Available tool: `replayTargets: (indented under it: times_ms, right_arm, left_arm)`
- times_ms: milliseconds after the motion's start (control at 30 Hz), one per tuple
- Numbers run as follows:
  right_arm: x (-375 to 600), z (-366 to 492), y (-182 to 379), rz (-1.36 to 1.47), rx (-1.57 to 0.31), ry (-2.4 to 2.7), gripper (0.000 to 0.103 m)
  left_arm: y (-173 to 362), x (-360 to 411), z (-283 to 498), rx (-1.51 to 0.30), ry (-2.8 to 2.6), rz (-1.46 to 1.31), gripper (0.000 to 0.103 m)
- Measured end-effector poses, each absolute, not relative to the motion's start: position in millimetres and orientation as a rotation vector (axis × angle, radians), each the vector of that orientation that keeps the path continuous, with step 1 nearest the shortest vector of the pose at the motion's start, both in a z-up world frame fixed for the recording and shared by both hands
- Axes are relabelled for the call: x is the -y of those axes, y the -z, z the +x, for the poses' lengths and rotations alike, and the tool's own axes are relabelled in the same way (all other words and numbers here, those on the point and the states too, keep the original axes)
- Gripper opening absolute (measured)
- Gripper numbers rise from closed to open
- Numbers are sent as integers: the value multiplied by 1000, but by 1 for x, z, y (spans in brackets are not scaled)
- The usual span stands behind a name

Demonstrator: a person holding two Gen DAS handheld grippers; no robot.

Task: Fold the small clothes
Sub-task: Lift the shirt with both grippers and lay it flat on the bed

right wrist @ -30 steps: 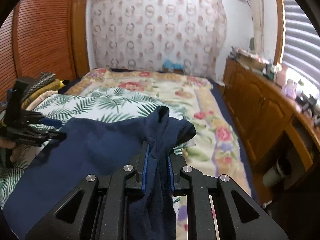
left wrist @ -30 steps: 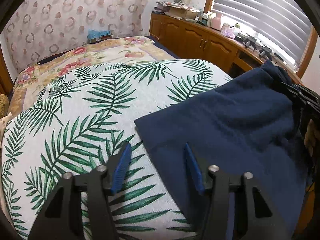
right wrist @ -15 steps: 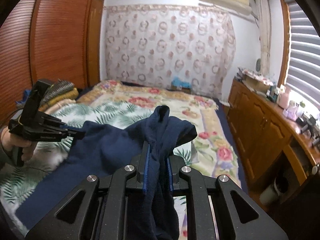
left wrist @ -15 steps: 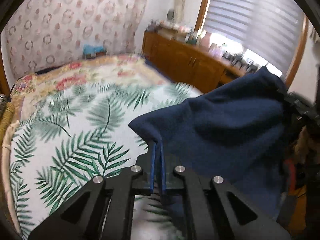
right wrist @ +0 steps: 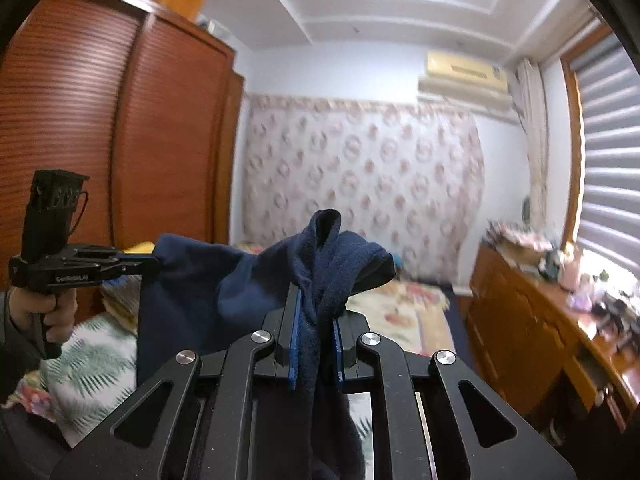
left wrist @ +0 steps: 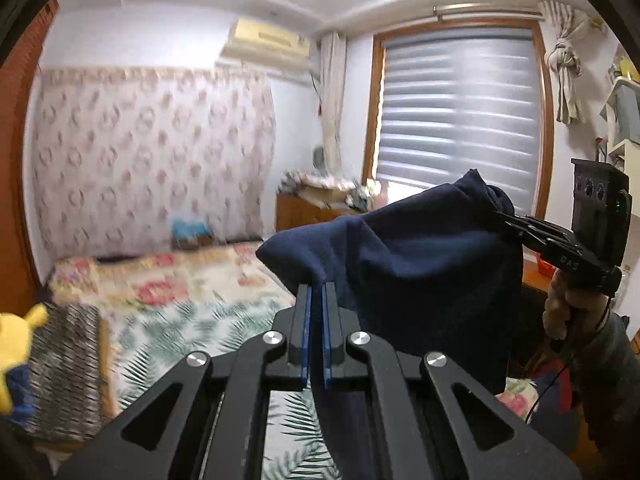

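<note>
A navy blue garment (left wrist: 420, 276) hangs in the air between both grippers, lifted off the bed. My left gripper (left wrist: 315, 292) is shut on one corner of it. My right gripper (right wrist: 316, 300) is shut on a bunched corner of the navy garment (right wrist: 224, 288). In the left wrist view the right gripper (left wrist: 508, 220) pinches the far corner at the right. In the right wrist view the left gripper (right wrist: 152, 258) holds the far corner at the left. The cloth sags between them and its lower part is hidden behind the gripper bodies.
The bed with a palm-leaf cover (left wrist: 192, 340) lies below. Folded striped clothes and a yellow plush toy (left wrist: 16, 328) sit at its left edge. A wooden cabinet (right wrist: 532, 328) with clutter runs along the window side; a wooden wardrobe (right wrist: 100, 140) stands on the left.
The left gripper closed on the garment's near corner. Both grippers then rose, lifting the garment off the bed into the air; both views tilted upward.
</note>
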State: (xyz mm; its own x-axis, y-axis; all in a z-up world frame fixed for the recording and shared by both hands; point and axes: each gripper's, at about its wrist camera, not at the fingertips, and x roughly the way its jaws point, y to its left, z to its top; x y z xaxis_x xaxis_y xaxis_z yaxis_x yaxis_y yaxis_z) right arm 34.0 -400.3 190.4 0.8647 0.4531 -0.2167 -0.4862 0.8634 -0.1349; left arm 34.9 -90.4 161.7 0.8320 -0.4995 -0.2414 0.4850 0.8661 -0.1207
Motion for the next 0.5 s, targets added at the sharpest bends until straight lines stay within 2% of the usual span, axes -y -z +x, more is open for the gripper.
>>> replayTargets:
  times_ms: [267, 500]
  right_arm:
    - [367, 0, -222, -146, -44, -583, 10]
    - [334, 22, -218, -132, -108, -652, 10]
  left_arm:
    - [-192, 38, -5, -157, 406, -8, 1]
    - [-175, 4, 17, -184, 293, 16, 1]
